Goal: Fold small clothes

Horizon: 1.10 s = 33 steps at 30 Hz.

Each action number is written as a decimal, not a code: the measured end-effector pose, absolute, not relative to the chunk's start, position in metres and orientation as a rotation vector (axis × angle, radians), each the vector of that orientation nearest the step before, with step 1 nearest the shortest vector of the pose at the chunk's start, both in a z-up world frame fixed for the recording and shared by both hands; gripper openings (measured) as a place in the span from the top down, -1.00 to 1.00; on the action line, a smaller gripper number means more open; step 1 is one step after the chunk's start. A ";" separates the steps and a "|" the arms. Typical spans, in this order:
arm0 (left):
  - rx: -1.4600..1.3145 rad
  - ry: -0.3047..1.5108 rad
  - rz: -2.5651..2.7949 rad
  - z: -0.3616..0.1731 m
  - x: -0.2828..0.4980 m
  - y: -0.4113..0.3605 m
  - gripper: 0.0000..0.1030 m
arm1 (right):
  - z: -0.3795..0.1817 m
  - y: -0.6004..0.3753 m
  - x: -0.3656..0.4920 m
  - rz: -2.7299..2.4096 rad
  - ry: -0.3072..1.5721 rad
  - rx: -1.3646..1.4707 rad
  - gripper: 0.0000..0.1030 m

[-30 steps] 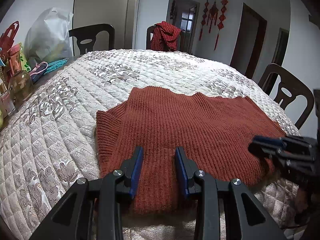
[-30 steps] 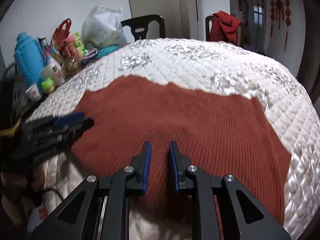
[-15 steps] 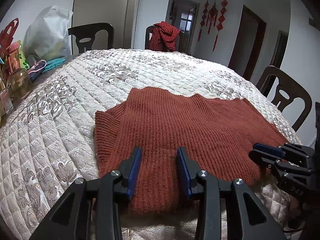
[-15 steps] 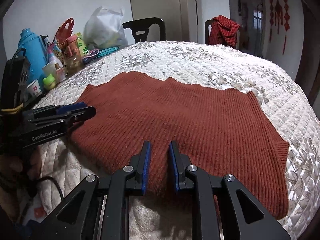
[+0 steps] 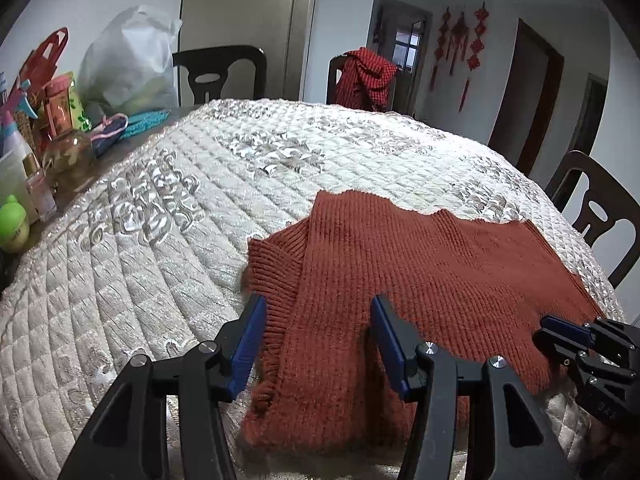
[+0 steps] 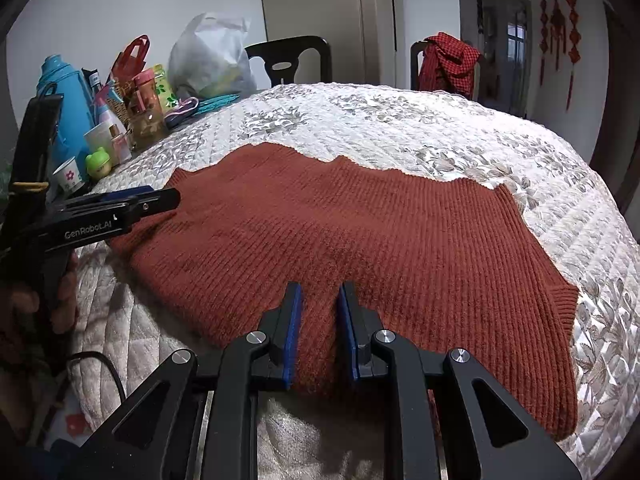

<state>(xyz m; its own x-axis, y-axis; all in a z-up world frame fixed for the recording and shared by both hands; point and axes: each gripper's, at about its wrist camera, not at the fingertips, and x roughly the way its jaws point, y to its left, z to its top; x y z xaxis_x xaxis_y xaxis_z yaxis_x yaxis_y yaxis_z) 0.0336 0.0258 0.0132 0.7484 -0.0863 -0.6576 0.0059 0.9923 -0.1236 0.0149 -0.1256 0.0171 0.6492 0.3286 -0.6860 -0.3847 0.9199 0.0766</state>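
A rust-red knit sweater lies flat on the quilted round table, near the front edge; it also shows in the right wrist view. My left gripper is open wide over the sweater's left near part, where a sleeve is folded in, and holds nothing. My right gripper is partly open, jaws a narrow gap apart over the sweater's near edge, with no clear hold on the knit. Each gripper shows in the other's view, the right one and the left one.
Bottles, a blue flask, cups and bags crowd the table's left side. Dark chairs stand around the table, one with a red checked cloth on it, one at the right.
My left gripper has opened wider and shifted left toward the sweater's folded sleeve. My right gripper has drawn back to the near edge and opened slightly.
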 end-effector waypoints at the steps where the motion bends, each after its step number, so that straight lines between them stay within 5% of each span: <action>1: -0.122 0.730 -0.055 0.012 0.035 0.025 -0.11 | 0.017 -0.126 0.015 0.406 0.763 -0.078 0.62; 14: -0.143 0.786 -0.104 0.006 0.048 0.023 -0.30 | 0.026 -0.120 0.027 0.420 0.760 -0.048 0.62; 33: -0.246 0.802 -0.229 0.007 0.055 0.030 -0.30 | 0.017 -0.123 0.010 0.503 0.765 -0.038 0.62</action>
